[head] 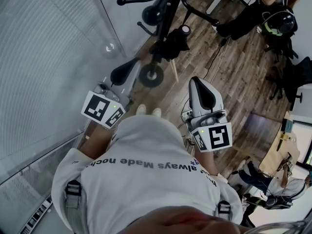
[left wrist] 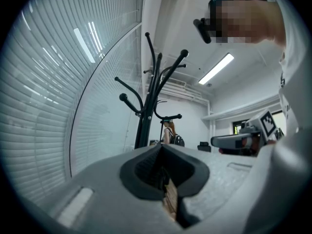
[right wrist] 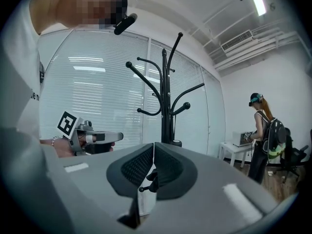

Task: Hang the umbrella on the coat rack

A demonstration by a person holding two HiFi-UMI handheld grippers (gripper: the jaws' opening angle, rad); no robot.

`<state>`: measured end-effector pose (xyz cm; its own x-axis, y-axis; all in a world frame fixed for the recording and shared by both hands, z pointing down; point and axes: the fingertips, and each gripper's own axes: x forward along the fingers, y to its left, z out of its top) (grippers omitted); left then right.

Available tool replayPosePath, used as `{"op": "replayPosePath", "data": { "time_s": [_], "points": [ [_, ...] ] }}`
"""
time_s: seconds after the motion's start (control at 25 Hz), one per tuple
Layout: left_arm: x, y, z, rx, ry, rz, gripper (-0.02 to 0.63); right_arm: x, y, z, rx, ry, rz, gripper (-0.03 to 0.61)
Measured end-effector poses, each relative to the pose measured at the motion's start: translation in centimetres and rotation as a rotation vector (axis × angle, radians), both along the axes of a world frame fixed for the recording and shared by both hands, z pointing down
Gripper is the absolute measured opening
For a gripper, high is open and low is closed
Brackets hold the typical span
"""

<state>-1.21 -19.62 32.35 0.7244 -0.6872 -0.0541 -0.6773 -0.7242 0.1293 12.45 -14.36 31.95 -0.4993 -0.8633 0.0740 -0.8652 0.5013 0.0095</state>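
The black coat rack [head: 163, 9] stands in front of me, its curved arms showing in the left gripper view [left wrist: 146, 111] and the right gripper view [right wrist: 167, 96]. The black folded umbrella [head: 171, 44] with a round cap hangs close against the pole; only its cap end [right wrist: 174, 143] shows above the right jaws. My left gripper [head: 119, 74] is shut and empty [left wrist: 161, 150], short of the rack's round base [head: 151, 75]. My right gripper [head: 199, 84] is also shut with nothing in it [right wrist: 154, 145], level and apart from the umbrella.
A glass wall with blinds [head: 48, 57] runs along the left. A person with a backpack [right wrist: 263, 135] stands at a white table [right wrist: 234, 150] to the right. Office chairs [head: 292, 77] and another person [head: 273, 189] are on the wooden floor at right.
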Motion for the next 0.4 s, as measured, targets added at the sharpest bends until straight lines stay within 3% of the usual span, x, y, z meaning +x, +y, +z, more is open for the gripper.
{"op": "replayPosePath", "data": {
  "time_s": [0.4],
  "points": [
    [0.4, 0.31, -0.56, 0.003, -0.007, -0.01, 0.003, 0.62, 0.29, -0.51, 0.002, 0.004, -0.008, 0.008]
  ]
}}
